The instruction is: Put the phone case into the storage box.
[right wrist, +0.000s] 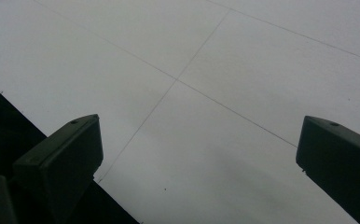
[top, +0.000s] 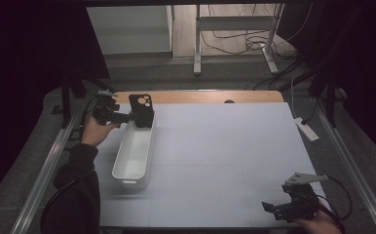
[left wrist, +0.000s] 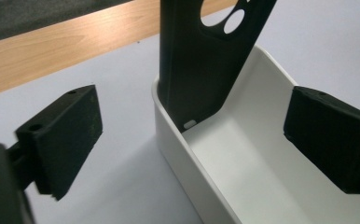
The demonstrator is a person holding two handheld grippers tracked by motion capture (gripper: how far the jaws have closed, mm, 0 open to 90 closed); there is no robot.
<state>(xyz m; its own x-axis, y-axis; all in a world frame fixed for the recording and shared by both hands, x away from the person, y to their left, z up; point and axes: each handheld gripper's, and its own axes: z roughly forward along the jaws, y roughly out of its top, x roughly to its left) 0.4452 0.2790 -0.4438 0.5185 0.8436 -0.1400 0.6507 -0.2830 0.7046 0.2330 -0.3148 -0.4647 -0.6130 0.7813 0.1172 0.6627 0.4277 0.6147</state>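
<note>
Phone case [left wrist: 201,65] leans in white bin [left wrist: 187,163], ahead between the left gripper's [left wrist: 192,140] parted jaws.

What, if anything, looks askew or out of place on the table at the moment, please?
The black phone case stands on end, leaning against the far end wall of the white bin rather than lying flat, with most of it sticking up above the rim. The left gripper sits open beside it. Nothing is spilled or damaged.

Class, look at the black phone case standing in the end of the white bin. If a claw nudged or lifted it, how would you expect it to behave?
The case stands on end, leaning on the bin wall, so a nudge would probably tip it. It looks thin with camera cut-outs, so likely light and a bit flexible. Its matte surface probably grips well.
</note>
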